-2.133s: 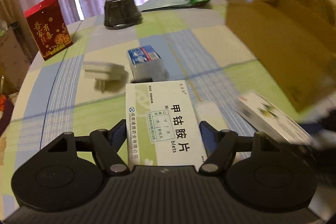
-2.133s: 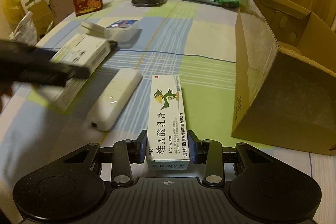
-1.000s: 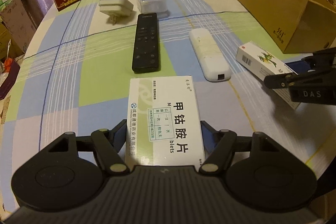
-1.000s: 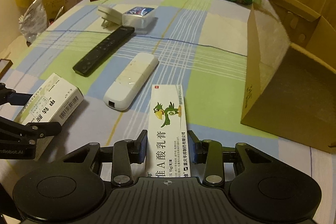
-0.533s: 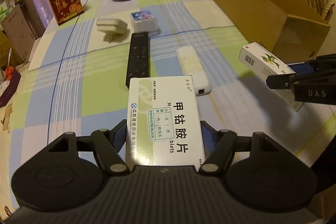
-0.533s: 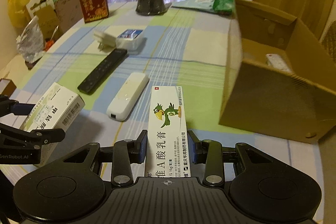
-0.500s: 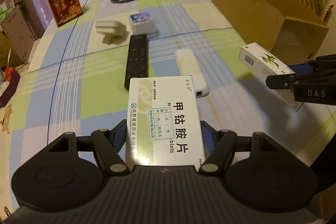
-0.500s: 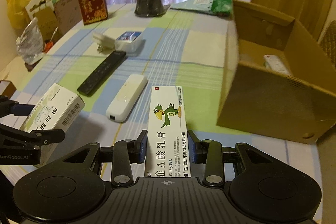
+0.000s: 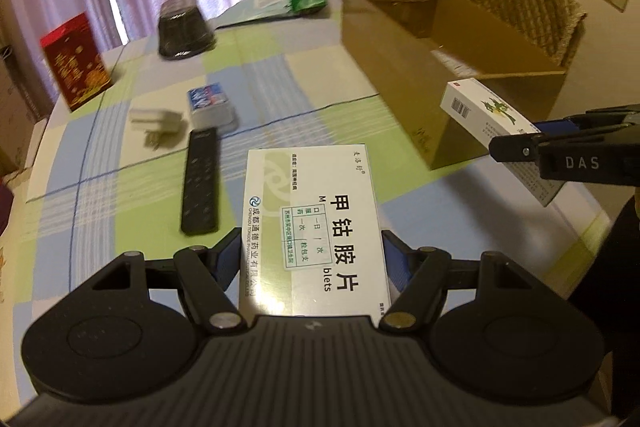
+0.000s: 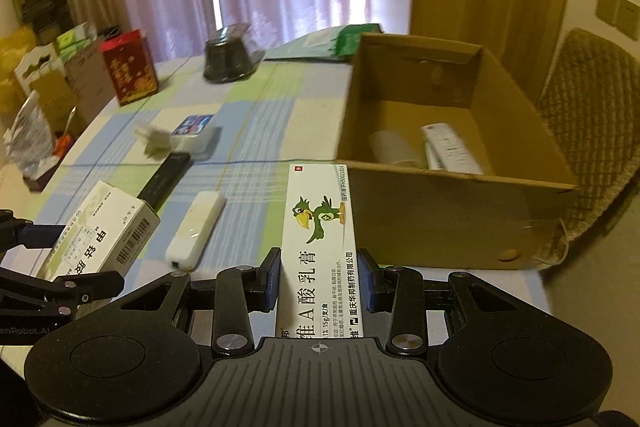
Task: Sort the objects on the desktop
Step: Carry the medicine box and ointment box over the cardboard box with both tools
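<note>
The left gripper [image 9: 314, 259] has its jaws clamped on the sides of a white medicine box [image 9: 314, 227], held flat and lifted off the table. The right gripper [image 10: 318, 281] is likewise closed on a narrow ointment box [image 10: 320, 243] (the one with a green parrot printed on it), its far end pointing at the near wall of the open cardboard box [image 10: 440, 223].

Inside the cardboard box lie a white roll-shaped item and another white pack; what they are exactly cannot be told.

On the checked tablecloth [image 10: 280, 115], left of the cardboard box, a white remote [image 10: 196, 231] lies nearest, with a black remote [image 10: 162, 181] just beyond it. Further left and back sit a white plug adapter [image 10: 154, 141] and a small blue-topped pack [image 10: 194, 135], close together. Well behind these stand a red gift box [image 10: 130, 73], a dark plastic-wrapped tub [image 10: 228, 61] and a green-ended bag [image 10: 332, 43] just behind the cardboard box's far corner. A wicker chair [image 10: 588, 115] stands right of the cardboard box.
</note>
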The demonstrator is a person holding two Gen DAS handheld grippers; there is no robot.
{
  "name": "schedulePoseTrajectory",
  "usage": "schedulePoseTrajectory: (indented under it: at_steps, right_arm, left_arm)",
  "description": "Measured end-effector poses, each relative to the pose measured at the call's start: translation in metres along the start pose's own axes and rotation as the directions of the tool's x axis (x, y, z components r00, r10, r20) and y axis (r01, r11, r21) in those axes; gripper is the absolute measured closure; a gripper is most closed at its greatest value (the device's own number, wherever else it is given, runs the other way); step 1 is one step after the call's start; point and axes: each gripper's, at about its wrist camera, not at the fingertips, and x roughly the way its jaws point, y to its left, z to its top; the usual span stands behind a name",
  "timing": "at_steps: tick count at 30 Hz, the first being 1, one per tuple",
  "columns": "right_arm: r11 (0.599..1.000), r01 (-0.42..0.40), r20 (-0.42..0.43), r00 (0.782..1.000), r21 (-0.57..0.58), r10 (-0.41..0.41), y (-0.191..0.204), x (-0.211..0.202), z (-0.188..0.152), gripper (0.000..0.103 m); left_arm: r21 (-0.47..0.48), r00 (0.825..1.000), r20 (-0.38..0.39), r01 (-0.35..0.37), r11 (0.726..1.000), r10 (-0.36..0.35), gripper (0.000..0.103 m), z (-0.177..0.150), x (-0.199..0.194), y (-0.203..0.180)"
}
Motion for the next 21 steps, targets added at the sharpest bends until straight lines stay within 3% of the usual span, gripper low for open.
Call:
schedulePoseTrajectory:
  at_steps: [7,12,21]
  right_arm:
    - [0.996,0.049,0.043,0.998,0.068,-0.052,-0.032,-0.020,0.010,0.066]
    - [0.992,0.083,0.093,0.991,0.090,-0.091,-0.063,-0.026,0.033,0.066]
    - [0.982,0.129,0.165,0.975,0.136,-0.151,-0.122,-0.010,0.083,0.066]
  left_arm:
    - [0.035,0.996,0.046,0.069,0.997,-0.071,0.035,0.035,0.000,-0.023]
    - [0.092,0.988,0.100,0.108,0.990,-0.118,0.035,0.079,0.010,-0.051]
    - [0.097,0.968,0.140,0.198,0.975,-0.211,0.035,0.164,0.055,-0.101]
